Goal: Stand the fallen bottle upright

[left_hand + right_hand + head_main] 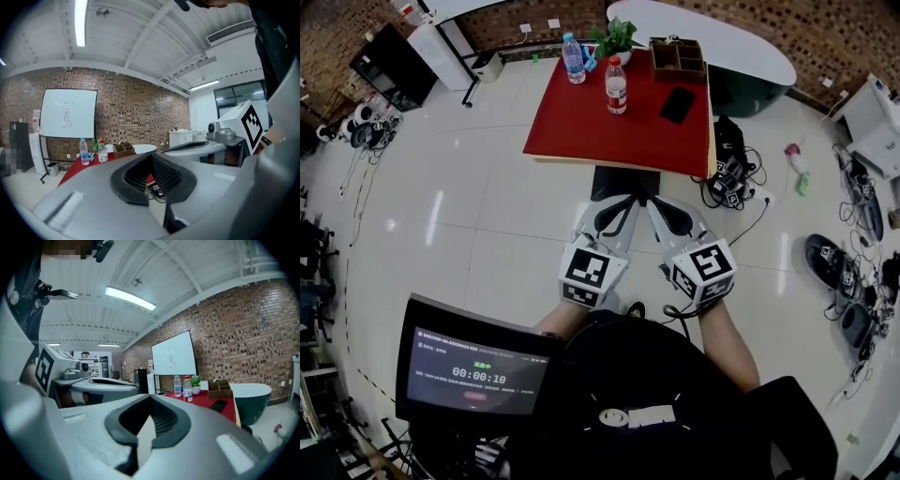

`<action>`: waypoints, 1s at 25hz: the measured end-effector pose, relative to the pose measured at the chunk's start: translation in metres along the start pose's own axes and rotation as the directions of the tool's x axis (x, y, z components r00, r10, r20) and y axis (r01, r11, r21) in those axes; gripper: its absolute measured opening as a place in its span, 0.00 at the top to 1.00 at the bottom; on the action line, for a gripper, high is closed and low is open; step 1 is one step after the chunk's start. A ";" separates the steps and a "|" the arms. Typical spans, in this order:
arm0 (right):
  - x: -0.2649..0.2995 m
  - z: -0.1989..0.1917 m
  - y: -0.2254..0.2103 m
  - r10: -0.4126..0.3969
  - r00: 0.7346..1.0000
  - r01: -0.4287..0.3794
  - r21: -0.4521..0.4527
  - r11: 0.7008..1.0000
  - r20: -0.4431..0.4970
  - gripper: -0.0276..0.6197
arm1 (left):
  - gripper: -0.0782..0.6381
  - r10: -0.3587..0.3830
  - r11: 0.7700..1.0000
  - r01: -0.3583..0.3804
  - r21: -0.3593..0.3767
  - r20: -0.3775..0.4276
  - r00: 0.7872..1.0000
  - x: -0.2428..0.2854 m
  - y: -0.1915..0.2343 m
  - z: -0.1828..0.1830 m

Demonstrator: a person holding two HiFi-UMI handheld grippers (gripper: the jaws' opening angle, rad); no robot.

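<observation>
room: white tiled floor, brick wall at the far end
screen: nearest, at the person's left, timer shown
left gripper: held low just ahead of the person, jaws closed, nothing between them
right gripper: just beside the left one, jaws closed, nothing gripped
both grippers: pointed at the table, well short of it
cables: piled on the floor by the table's right near corner
table: red top, ahead of the grippers
phone: black, laid flat on the table's right half
red-cap bottle: seen upright near mid-table, left of the phone
blue-cap bottle: seen upright at the far left edge of the table, apart from the red-cap bottle
fallen bottle: none seen lying down in any view
plant: small pot at the far edge, between blue-cap bottle and organizer
organizer: wooden, compartments, far right corner of the table
whiteboard: stood against the brick wall, behind the table
</observation>
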State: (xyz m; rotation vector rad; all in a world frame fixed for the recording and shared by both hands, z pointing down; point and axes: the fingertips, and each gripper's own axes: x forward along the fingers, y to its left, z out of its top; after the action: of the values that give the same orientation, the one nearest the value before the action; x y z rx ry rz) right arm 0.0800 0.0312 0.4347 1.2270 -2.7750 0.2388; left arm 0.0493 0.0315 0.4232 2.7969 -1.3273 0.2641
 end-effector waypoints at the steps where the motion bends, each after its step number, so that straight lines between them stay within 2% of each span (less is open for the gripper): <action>1: -0.004 0.000 0.006 0.002 1.000 -0.002 0.000 1.000 0.002 0.95 | 0.88 -0.003 1.000 0.003 -0.002 0.002 1.000 -0.006 -0.004 0.000; 11: -0.004 -0.009 0.040 -0.013 0.999 0.014 0.041 0.999 -0.035 0.95 | 0.88 -0.030 0.999 0.030 -0.021 0.011 0.999 -0.037 0.009 0.002; 25: 0.004 -0.005 0.058 -0.045 0.999 0.045 0.013 0.999 -0.012 0.95 | 0.88 -0.054 0.998 0.055 -0.026 0.049 0.997 -0.056 0.017 -0.006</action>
State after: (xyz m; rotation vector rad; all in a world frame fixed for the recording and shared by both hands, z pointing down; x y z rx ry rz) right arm 0.0345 0.0676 0.4338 1.2848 -2.7370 0.2601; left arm 0.0007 0.0639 0.4195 2.8290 -1.2516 0.1767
